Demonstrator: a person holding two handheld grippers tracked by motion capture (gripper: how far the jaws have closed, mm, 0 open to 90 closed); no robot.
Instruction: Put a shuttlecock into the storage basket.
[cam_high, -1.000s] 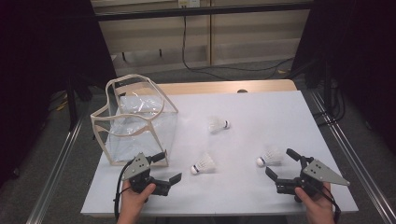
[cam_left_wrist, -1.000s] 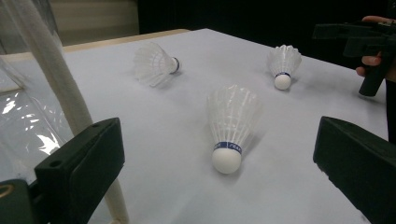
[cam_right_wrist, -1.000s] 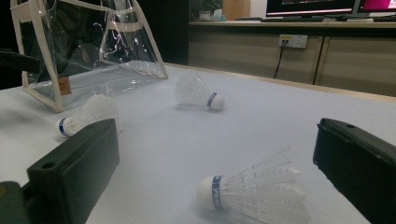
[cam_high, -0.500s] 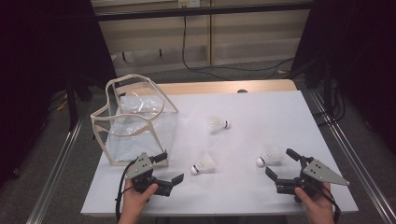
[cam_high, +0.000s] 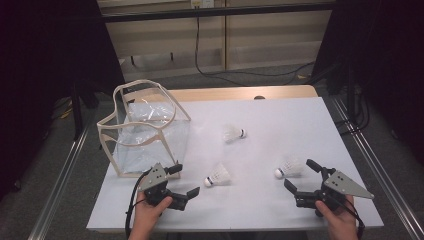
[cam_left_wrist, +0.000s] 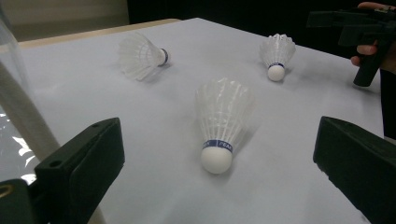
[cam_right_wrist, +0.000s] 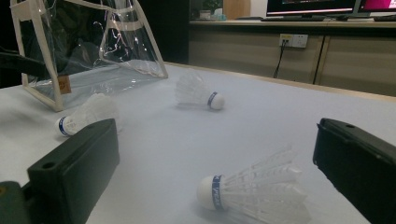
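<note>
While jaws gape, left gripper (cam_high: 183, 180) faces shuttlecock (cam_high: 218, 175), low over table (cam_high: 280, 120).

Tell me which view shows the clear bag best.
The high view: the whole clear bag stands open at the table's left. The right gripper view shows its lower part; the left gripper view catches just an edge.

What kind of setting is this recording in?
Probably an office or lab data-collection bench: a white table on a metal frame, monitors on a wooden counter behind, a wall socket with trailing cables.
</note>
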